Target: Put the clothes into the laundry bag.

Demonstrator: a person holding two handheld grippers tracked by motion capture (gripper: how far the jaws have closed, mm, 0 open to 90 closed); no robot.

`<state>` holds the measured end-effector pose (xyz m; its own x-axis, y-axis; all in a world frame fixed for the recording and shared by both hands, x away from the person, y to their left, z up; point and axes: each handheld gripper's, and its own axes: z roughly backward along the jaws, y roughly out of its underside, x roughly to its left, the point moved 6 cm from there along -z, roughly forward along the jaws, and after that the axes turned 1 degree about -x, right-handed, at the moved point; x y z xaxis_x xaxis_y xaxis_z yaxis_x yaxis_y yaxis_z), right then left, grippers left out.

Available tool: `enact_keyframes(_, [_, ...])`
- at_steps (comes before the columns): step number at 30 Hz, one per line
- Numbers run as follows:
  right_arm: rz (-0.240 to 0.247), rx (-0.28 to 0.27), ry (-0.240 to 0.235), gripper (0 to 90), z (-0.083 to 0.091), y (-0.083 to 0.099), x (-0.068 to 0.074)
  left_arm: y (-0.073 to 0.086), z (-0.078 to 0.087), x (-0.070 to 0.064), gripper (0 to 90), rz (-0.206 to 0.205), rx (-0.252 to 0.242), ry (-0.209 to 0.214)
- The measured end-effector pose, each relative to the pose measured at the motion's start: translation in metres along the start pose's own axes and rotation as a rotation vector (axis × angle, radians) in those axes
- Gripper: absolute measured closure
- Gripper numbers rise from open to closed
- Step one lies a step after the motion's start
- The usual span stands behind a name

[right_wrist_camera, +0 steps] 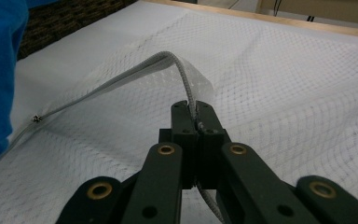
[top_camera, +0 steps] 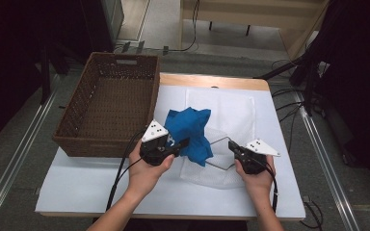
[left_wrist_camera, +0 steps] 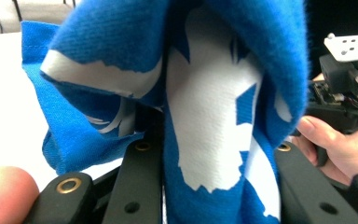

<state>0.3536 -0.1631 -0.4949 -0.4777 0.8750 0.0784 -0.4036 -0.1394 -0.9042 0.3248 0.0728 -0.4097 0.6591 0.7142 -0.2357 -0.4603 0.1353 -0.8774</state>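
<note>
Left gripper clamped on blue cloth at the mesh bag mouth, right gripper pinching the bag's zipper edge; advise lifting that edge higher before feeding cloth in.

You could not read any words, numbers or brand names anywhere. The blue cloth had white shapes printed on it, but they were folded up and did not make letters you could tell. The basket and the mesh bag had no labels.
</note>
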Motion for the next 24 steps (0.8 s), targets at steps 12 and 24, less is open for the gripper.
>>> enact_keyframes(12, [0.004,0.003,0.001,90.0,0.0,0.0,0.0,0.018,-0.005,-0.024,70.1,0.004,0.026,0.078])
enact_keyframes(24, [-0.003,-0.014,-0.006,90.0,0.003,-0.004,-0.002,0.039,-0.02,-0.042,70.1,0.0,0.087,0.138])
